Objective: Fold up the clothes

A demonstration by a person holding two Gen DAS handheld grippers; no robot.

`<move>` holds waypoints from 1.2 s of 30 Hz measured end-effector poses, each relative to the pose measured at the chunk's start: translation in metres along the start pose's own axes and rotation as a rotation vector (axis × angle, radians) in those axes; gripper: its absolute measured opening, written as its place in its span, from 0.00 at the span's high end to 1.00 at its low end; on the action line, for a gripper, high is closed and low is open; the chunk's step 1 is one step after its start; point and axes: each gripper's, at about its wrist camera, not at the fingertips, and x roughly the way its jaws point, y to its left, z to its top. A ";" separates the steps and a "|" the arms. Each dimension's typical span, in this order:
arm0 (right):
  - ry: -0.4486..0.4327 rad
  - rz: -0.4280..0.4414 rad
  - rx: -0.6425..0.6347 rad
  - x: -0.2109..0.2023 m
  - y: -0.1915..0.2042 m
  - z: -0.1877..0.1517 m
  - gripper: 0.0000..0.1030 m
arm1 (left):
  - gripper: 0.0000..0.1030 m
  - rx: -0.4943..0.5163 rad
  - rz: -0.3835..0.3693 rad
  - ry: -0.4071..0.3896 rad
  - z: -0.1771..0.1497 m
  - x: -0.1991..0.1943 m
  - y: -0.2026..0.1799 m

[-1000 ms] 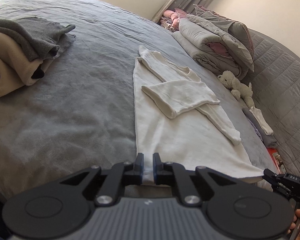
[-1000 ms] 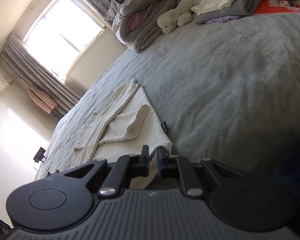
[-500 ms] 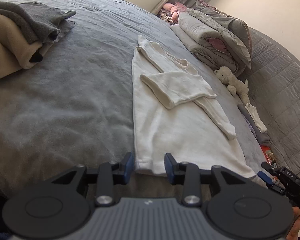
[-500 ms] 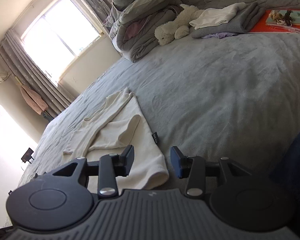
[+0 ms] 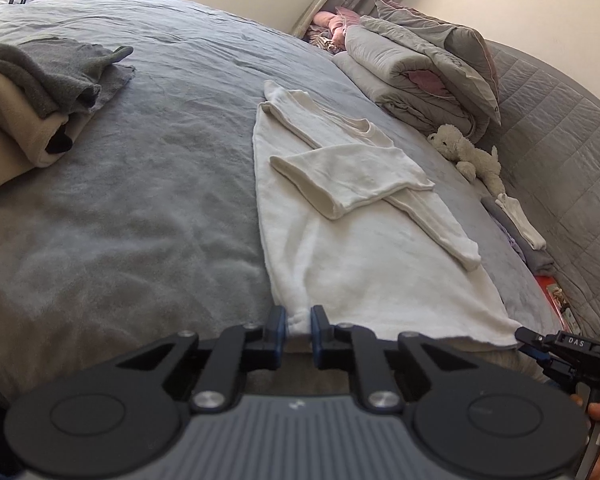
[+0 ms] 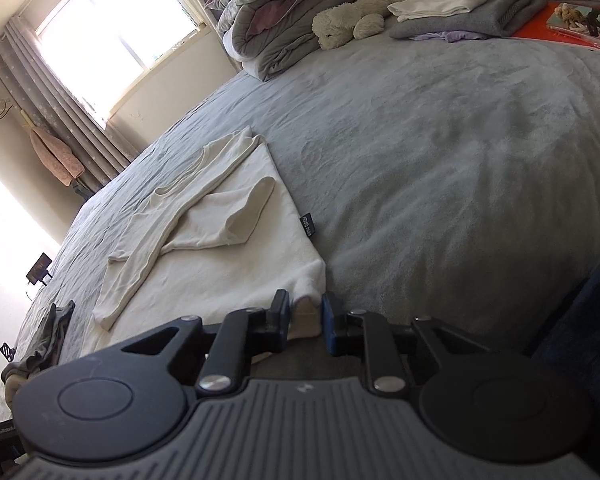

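Note:
A white long-sleeved top (image 5: 360,264) lies flat on the grey bed (image 5: 140,220), its sleeves (image 5: 352,176) folded across the body. My left gripper (image 5: 299,322) is at the near left corner of the hem, jaws closing, with a pinch of white cloth pressed between the pads. My right gripper (image 6: 306,316) is at the near right hem corner of the top (image 6: 220,272), jaws closing too, a bunched corner of cloth filling the gap. In the left wrist view the right gripper (image 5: 536,346) shows at the hem's far end.
A pile of folded grey and cream clothes (image 5: 28,100) sits at the left of the bed. Rolled duvets and pillows (image 5: 420,68), a plush toy (image 5: 468,152) and small folded clothes (image 5: 516,220) line the headboard side. An orange book (image 6: 560,28) lies beyond them.
Both grippers were shut on the hem corners, opened wide half a second ago, and have closed on the corners again. The top lies where it was.

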 end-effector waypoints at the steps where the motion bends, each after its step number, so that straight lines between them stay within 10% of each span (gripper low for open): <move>1: -0.007 0.008 0.016 -0.001 -0.001 0.001 0.87 | 0.89 -0.009 -0.001 -0.004 0.001 -0.001 0.001; 11: -0.047 0.084 -0.013 0.008 0.029 0.062 0.90 | 0.92 0.017 0.004 -0.012 0.055 0.003 -0.017; 22: 0.084 -0.004 -0.164 0.116 0.066 0.136 0.90 | 0.88 0.055 0.080 0.062 0.140 0.077 -0.007; 28: 0.122 -0.102 -0.333 0.140 0.058 0.117 0.85 | 0.62 0.054 0.061 0.025 0.141 0.075 0.013; 32: 0.021 -0.138 -0.515 0.128 0.073 0.120 0.53 | 0.46 0.087 0.016 -0.003 0.139 0.067 0.011; 36: 0.026 -0.089 -0.586 0.121 0.073 0.122 0.53 | 0.41 0.121 -0.007 0.001 0.136 0.072 0.005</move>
